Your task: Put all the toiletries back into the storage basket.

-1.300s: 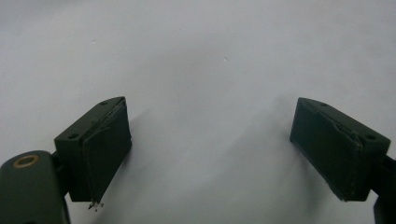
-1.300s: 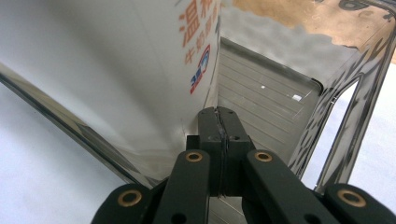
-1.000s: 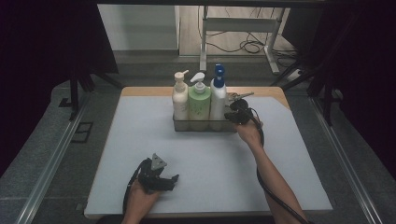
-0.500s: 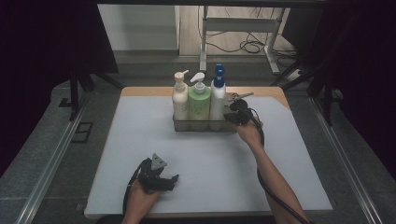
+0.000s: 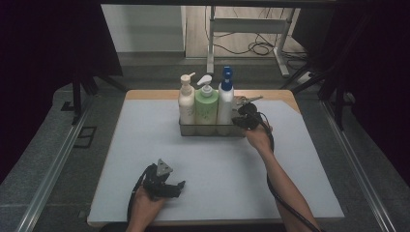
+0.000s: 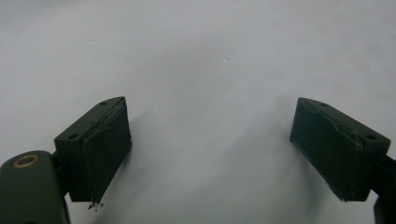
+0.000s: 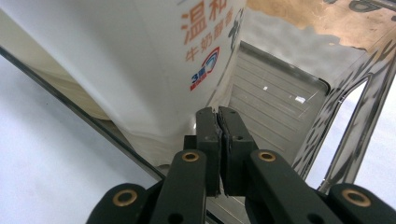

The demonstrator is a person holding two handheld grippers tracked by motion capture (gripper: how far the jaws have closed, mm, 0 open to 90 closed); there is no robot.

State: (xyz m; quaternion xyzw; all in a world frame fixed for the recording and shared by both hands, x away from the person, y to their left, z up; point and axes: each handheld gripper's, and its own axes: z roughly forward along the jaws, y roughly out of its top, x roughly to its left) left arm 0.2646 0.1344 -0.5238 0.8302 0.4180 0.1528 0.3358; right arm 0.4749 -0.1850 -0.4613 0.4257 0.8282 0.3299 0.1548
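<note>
Steel caddy (image 5: 212,129) centre frame: stiff, slick | right gripper (image 7: 218,122) pinching its rim, jaws nearly closed | left gripper (image 6: 210,154) lying wide open, empty.

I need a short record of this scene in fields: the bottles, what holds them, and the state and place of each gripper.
bottles: three pump bottles upright in a row: cream bottle, green bottle, white bottle with blue pump
holder: metal rack at the far middle of the table
right gripper: jaws shut, nothing between them, at the right end of the rack beside the white bottle
left gripper: jaws open, empty, low over the near left of the table
</note>
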